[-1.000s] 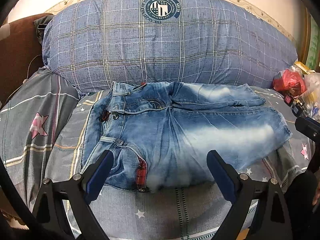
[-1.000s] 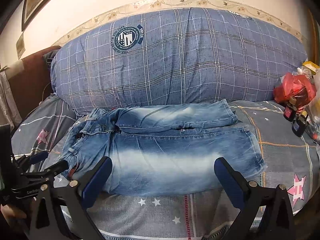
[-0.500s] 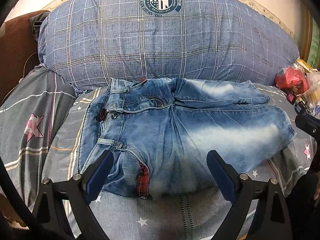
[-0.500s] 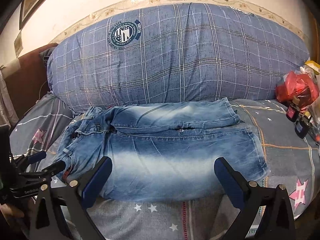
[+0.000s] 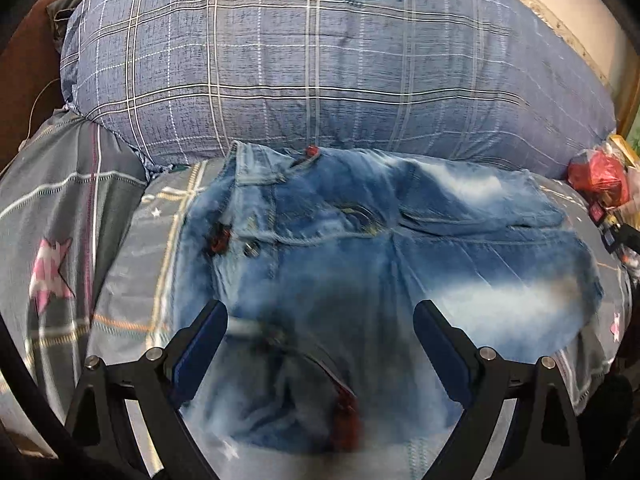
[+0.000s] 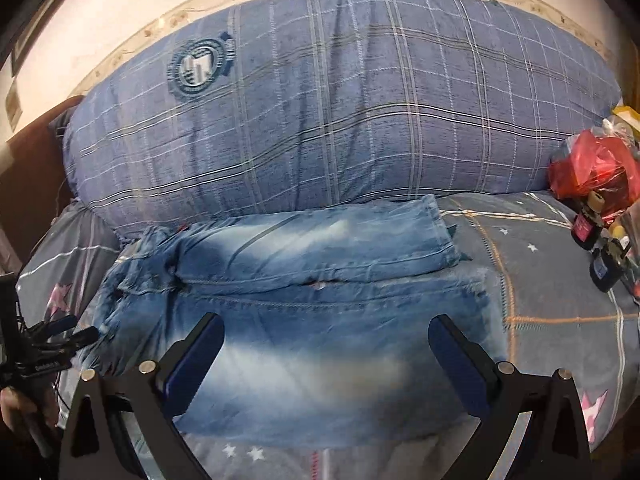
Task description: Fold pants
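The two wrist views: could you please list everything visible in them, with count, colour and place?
jeans: one pair, faded blue, folded on the bed, waist to the left.
pillow: one, blue plaid with a round badge, behind the jeans against the wall.
bedsheet: one, grey with stars and stripes, under the jeans.
red bag: one, red plastic, far right on the bed.
small bottles: at least two, dark, just in front of the red bag.
left gripper: black with blue pads, open, over the waist end.
right gripper: black with blue pads, open, over the leg end.
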A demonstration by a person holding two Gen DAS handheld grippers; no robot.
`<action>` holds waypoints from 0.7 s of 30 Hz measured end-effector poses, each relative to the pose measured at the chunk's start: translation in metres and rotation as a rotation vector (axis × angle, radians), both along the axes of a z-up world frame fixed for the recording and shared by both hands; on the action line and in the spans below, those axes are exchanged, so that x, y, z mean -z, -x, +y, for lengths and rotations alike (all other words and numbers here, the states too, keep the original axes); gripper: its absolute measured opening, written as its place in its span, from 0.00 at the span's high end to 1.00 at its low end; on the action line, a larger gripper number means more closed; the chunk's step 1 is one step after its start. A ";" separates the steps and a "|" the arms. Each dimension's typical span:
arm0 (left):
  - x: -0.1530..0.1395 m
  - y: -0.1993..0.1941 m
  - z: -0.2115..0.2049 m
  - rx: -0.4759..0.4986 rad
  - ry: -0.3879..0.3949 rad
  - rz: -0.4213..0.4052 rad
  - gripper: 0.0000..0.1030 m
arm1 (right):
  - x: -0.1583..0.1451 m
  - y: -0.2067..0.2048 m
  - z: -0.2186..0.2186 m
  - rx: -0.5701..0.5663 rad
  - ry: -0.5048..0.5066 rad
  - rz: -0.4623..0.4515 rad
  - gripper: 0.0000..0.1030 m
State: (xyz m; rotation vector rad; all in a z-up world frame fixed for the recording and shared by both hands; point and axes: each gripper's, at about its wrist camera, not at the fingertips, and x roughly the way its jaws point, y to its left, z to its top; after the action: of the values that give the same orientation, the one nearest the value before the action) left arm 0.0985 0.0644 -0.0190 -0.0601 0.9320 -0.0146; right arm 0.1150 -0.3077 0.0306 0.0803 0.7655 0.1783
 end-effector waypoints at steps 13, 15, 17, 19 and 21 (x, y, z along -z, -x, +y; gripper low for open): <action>0.003 -0.113 0.045 -0.041 -0.046 0.070 0.09 | 0.020 -0.097 -0.022 -0.022 0.014 0.122 0.00; 0.010 -0.131 0.049 -0.049 -0.033 0.079 0.09 | 0.026 -0.114 -0.026 -0.014 0.004 0.150 0.00; 0.016 -0.147 0.054 -0.064 -0.034 0.084 0.09 | 0.031 -0.130 -0.031 -0.004 -0.011 0.172 0.00; 0.023 -0.162 0.058 -0.074 -0.024 0.082 0.09 | 0.035 -0.148 -0.040 0.022 -0.005 0.184 0.00; 0.026 -0.175 0.064 -0.087 -0.042 0.082 0.09 | 0.039 -0.163 -0.046 0.045 0.011 0.190 0.00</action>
State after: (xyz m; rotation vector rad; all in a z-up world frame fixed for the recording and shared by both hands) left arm 0.2738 0.1283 -0.0454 -0.0632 1.0108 0.0887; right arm 0.2781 -0.3536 -0.0084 0.1052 0.9530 0.1245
